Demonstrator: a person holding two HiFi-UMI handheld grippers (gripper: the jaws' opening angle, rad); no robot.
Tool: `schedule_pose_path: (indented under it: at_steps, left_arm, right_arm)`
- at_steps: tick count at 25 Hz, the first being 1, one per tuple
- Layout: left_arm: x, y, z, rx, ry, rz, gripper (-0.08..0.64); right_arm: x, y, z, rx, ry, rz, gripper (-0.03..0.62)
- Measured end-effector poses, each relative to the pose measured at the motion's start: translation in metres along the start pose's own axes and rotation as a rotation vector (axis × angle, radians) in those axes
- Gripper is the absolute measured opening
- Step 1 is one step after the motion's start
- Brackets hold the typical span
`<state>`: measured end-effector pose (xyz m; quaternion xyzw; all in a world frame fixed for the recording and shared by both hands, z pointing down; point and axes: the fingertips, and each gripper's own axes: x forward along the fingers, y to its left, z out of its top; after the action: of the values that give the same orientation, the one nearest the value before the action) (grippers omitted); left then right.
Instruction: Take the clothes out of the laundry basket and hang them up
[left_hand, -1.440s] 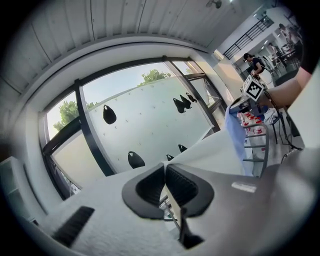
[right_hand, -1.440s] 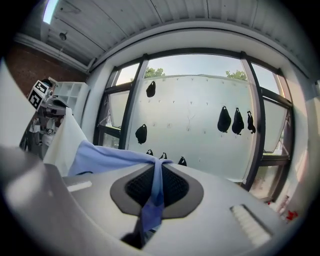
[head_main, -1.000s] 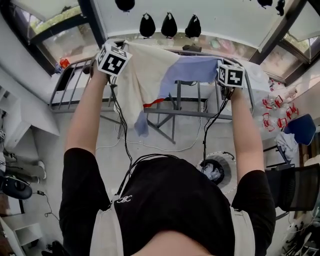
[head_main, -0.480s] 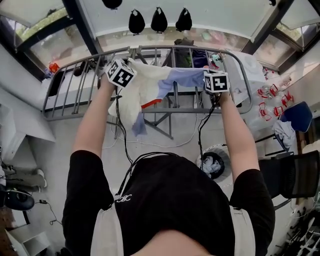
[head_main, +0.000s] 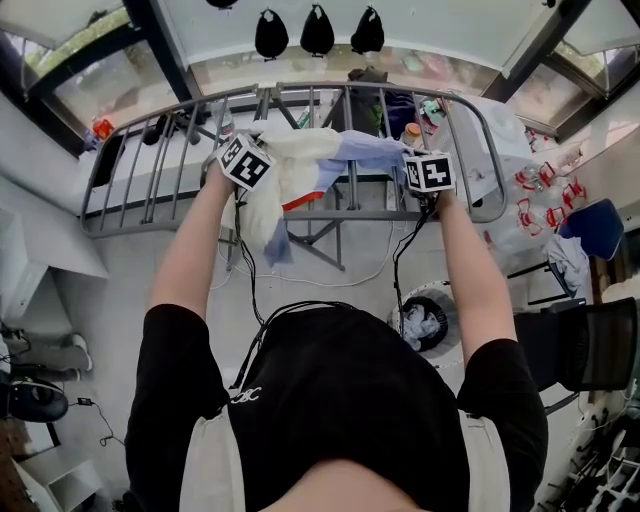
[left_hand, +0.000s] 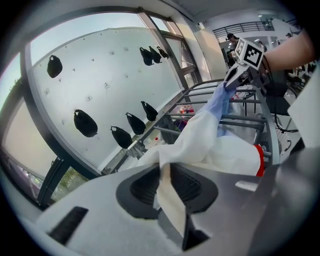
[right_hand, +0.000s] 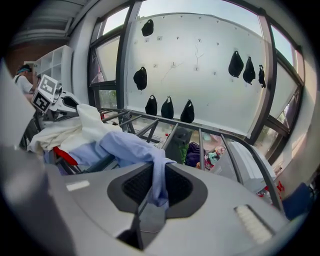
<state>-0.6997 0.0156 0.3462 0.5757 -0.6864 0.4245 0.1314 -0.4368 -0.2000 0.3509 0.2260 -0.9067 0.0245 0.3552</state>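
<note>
Garment (head_main: 300, 165) lowered onto rack (head_main: 160, 222), basket (head_main: 441, 293) contents indistinct

No readable text, labels or numbers.

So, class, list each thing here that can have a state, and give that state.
Drying rack: unfolded, standing.
Garment: draped over the drying rack, both ends between jaws.
Left gripper: jaws just opening, white cloth between them.
Right gripper: jaws just opening, blue cloth between them.
Laundry basket: on the floor, clothes inside.
</note>
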Motion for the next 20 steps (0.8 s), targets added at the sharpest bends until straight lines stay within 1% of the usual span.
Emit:
schedule_pose_path:
  at_steps: [1,2,3,4,5,8,11,13,14,17,20]
  left_arm:
    - [0.0,0.001,0.0,-0.002,-0.012,0.002,0.114]
    - [-0.001,0.001,0.001,-0.005,-0.027,0.004,0.168]
    - [-0.004,0.001,0.003,-0.01,-0.044,0.003,0.194]
    - [-0.008,0.001,0.004,-0.02,-0.062,0.0,0.206]
    - [-0.013,0.002,0.006,-0.033,-0.081,-0.002,0.216]
    - [-0.031,0.009,0.014,-0.095,-0.154,0.013,0.224]
    - [-0.061,0.021,0.031,-0.181,-0.259,0.056,0.216]
    - [-0.084,0.024,0.046,-0.236,-0.335,0.069,0.19]
    - [-0.096,0.024,0.053,-0.259,-0.373,0.074,0.176]
    - [-0.133,0.019,0.077,-0.317,-0.483,0.096,0.113]
    - [-0.163,0.009,0.094,-0.381,-0.569,0.109,0.055]
  right_arm:
    - [0.0,0.003,0.0,-0.002,-0.005,0.017,0.102]
    - [-0.001,0.005,0.0,-0.005,-0.01,0.033,0.141]
    - [-0.003,0.007,0.001,-0.009,-0.018,0.047,0.172]
    - [-0.005,0.009,0.003,-0.012,-0.03,0.058,0.202]
    - [-0.008,0.011,0.006,-0.013,-0.047,0.066,0.213]
    - [-0.02,0.011,0.021,0.004,-0.134,0.066,0.219]
    - [-0.039,0.009,0.046,0.031,-0.261,0.049,0.219]
    - [-0.058,0.011,0.064,0.041,-0.356,0.047,0.211]
    - [-0.069,0.012,0.072,0.052,-0.405,0.047,0.197]
    - [-0.105,0.011,0.092,0.096,-0.534,0.031,0.174]
    - [-0.133,0.009,0.098,0.125,-0.601,-0.004,0.162]
